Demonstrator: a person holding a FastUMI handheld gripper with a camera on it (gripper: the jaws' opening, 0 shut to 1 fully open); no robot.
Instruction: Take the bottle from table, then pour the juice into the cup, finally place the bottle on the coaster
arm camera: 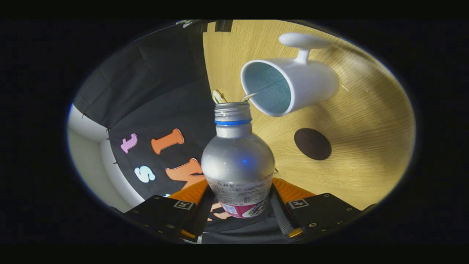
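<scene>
Clamped between the two black fingers (172, 214) of the gripper (240, 211) is the silver bottle (237, 165): one finger presses on each side of its labelled lower body, so the grip looks firm. From the gripper view the whole scene is rolled over, with the wooden table (366, 146) running up the right side, which suggests the bottle is tipped well toward horizontal. Its cap is off, and the threaded neck with a blue ring points away from the fingers.

Just beyond the neck, slightly to the right, stands the white cup (293, 86), its open mouth turned toward the bottle's opening, close by but apart from it. Whether anything is flowing cannot be told. Nearer than the cup, right of the bottle, lies the dark round coaster (312, 143), bare.

My judgement: the pouring step is in hand. The next move calls for righting the bottle, carrying it over the coaster and setting it down upright before loosening the fingers.
</scene>
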